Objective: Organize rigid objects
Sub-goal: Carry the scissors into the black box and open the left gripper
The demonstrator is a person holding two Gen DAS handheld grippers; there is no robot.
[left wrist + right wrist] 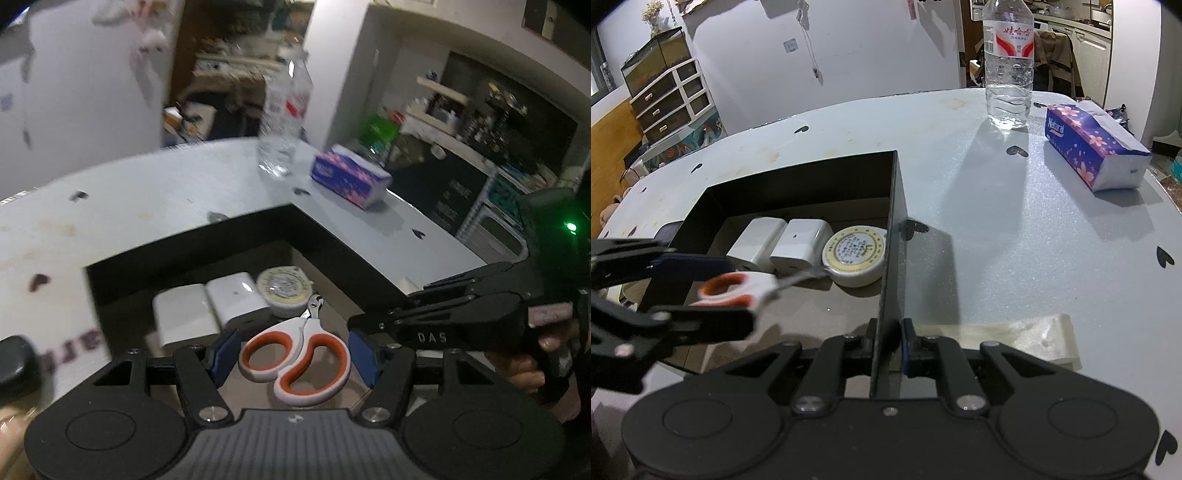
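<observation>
My left gripper (293,354) is shut on a pair of scissors (308,326) with orange-and-white handles. It holds them by the handle loops over the open black box (184,240), blades pointing away. In the right wrist view the scissors (753,286) hang above the box floor in the left gripper (738,291). Inside the box lie two white chargers (757,240) (801,240) and a round cream tape measure (855,254). My right gripper (888,343) is shut on the box's right wall (894,221) at its near end.
The box sits on a pale grey table (997,240). A clear water bottle (1008,66) and a purple tissue pack (1097,147) stand at the far right. A strip of clear plastic (1015,332) lies beside my right gripper. A hand (524,369) holds the right gripper.
</observation>
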